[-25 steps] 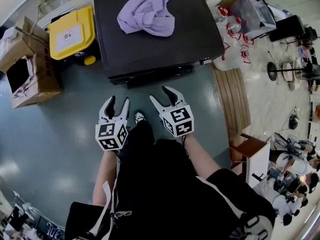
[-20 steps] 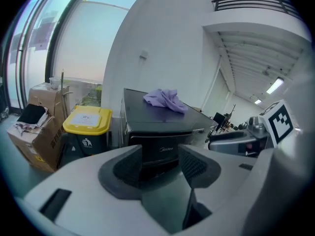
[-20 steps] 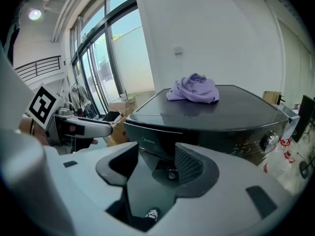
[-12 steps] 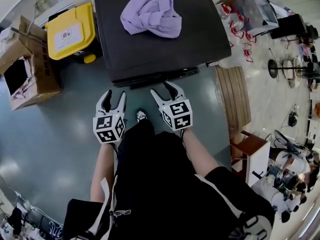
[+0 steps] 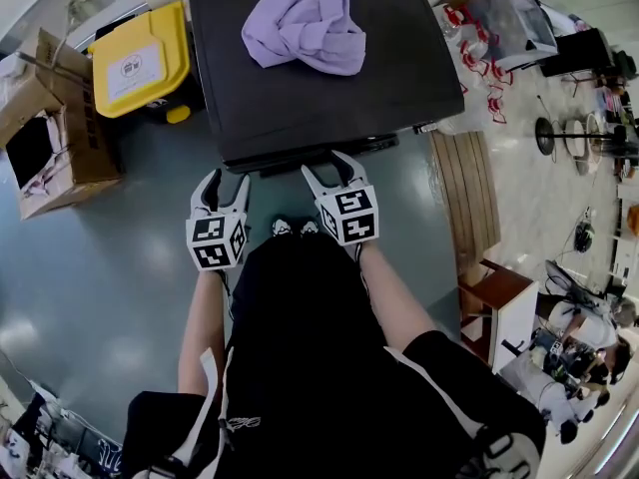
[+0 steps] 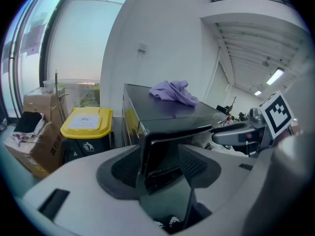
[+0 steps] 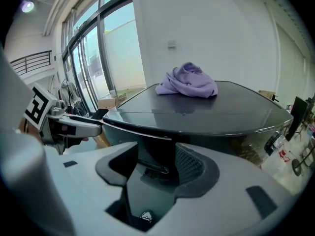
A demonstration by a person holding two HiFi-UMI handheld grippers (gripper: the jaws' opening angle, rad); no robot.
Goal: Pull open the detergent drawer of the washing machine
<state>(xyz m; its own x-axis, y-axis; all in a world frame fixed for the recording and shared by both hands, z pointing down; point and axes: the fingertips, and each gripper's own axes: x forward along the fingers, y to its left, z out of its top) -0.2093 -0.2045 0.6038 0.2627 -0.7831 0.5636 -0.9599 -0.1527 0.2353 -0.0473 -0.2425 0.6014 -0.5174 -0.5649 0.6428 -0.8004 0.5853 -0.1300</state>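
Black, glossy-topped washing machine [image 5: 300, 98] stands at the far middle of the scene, with a crumpled lavender cloth [image 5: 305, 23] lying on its top toward the far edge. Left of it is a bin with a yellow lid [image 5: 140, 63], and further left an open brown cardboard box [image 5: 50, 128], both on the grey-blue floor [image 5: 120, 267]. The left gripper [image 5: 226, 183] is held just near of the machine's front left corner. Its jaws are spread wide with nothing between the pads, and its own view frames that corner in the gap. The right gripper [image 5: 327, 168] sits beside it to the right, tips close up to the machine's front edge, jaws likewise wide apart and gripping nothing. Its view looks under the overhanging top at the dark front panel, where a thin bar shows between the pads (contact not discernible). The detergent drawer belongs on that front face, seen only edge-on from above; I cannot pick it out or tell whether it is pulled out.
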